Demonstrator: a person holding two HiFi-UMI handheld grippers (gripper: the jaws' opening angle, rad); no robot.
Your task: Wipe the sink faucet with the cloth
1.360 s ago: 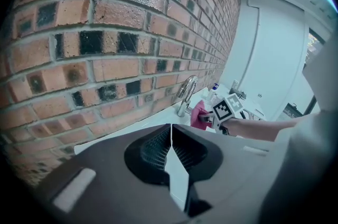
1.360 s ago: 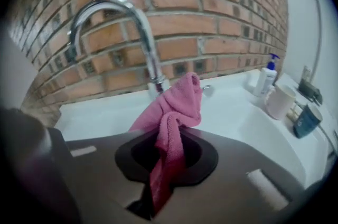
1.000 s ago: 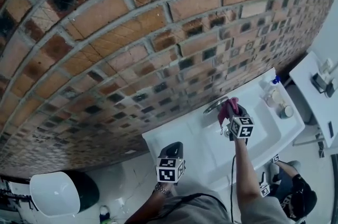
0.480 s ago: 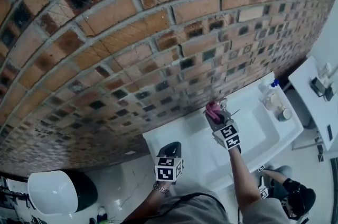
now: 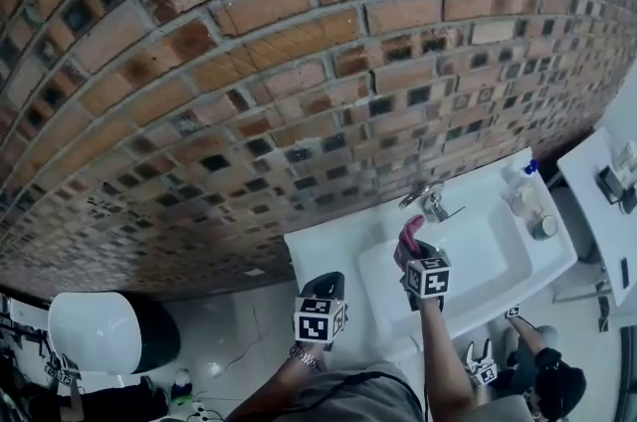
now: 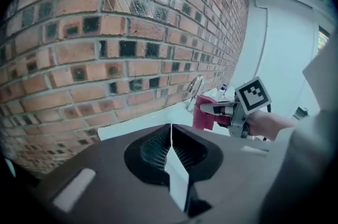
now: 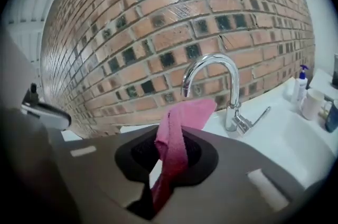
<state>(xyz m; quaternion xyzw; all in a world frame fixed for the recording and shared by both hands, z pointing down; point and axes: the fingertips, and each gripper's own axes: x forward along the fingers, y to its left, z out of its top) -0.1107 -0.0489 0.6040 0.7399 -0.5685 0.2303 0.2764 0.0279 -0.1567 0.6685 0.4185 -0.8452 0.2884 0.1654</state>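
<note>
The right gripper (image 7: 168, 165) is clamping a pink cloth (image 7: 177, 133) and holding it over the white sink (image 5: 493, 261). The faucet (image 7: 232, 91) is standing near, at the cloth's 1 o'clock. The left gripper (image 6: 170, 151) is hanging at the right one's 8 o'clock, with its jaws closed and empty.

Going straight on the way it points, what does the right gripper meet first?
Probably the faucet, with the cloth held in the right gripper touching it first. The brick wall lies behind. Depth is hard to judge.
</note>
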